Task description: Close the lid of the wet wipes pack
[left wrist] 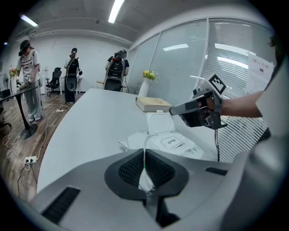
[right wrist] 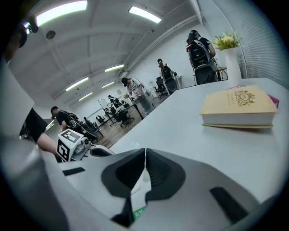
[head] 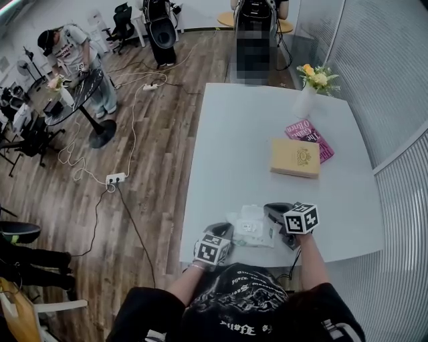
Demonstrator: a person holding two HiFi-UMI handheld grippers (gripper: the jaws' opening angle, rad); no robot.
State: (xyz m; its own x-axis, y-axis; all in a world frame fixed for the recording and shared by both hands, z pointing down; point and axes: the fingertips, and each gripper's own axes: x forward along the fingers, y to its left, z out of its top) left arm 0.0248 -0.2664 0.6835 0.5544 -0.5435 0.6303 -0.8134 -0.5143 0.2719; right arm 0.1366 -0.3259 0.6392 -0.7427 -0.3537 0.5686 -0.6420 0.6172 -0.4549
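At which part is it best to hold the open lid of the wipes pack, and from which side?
Grip the lid at its free top edge, near the right corner. Come from the right, with one jaw on each face. It stands upright, hinged to the pack at the bottom, so the top probably gives the most leverage. The right gripper looks shut on it there.

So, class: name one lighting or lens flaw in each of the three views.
Head view: the wide lens bows the table edges and the window wall. Left gripper view: fisheye, black corners, ceiling light strip blown white. Right gripper view: same black ring; ceiling lights glare, book is sharp.
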